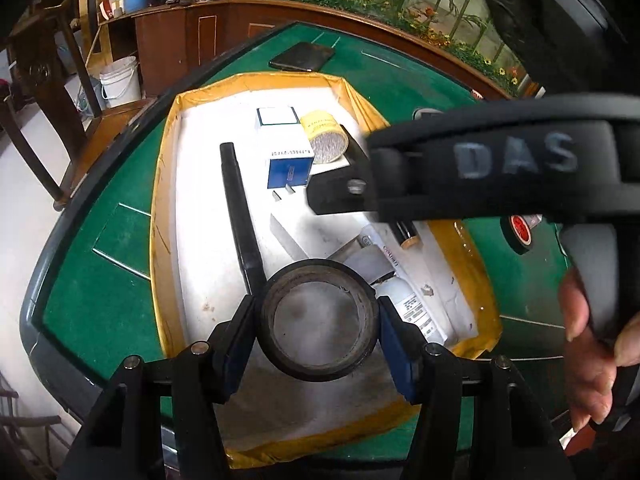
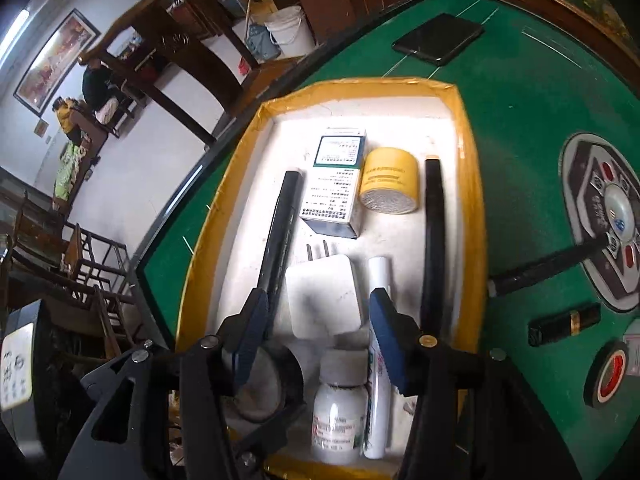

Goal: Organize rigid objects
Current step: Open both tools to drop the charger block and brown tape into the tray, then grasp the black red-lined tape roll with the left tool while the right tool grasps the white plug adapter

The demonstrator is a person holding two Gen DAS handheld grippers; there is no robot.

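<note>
In the left wrist view my left gripper (image 1: 316,344) is shut on a black tape roll (image 1: 316,276), one blue pad on each side, low over the near end of the yellow-rimmed white box (image 1: 168,200). In the right wrist view my right gripper (image 2: 318,338) hangs open over the white charger (image 2: 324,296), which lies flat in the box, its pads apart from it. The same tape roll (image 2: 268,380) shows at lower left there. Also in the box are a black marker (image 2: 280,232), a medicine carton (image 2: 336,184), a yellow jar (image 2: 388,188), a black stick (image 2: 434,232), a white tube (image 2: 378,360) and a white bottle (image 2: 340,412).
On the green table outside the box lie a black phone (image 2: 440,38), a black pen (image 2: 548,268), a black and gold lipstick (image 2: 564,324) and a red-cored tape roll (image 2: 608,368). The round control panel (image 2: 604,220) is at the right. Chairs and a white bucket (image 2: 288,30) stand beyond the table's left edge.
</note>
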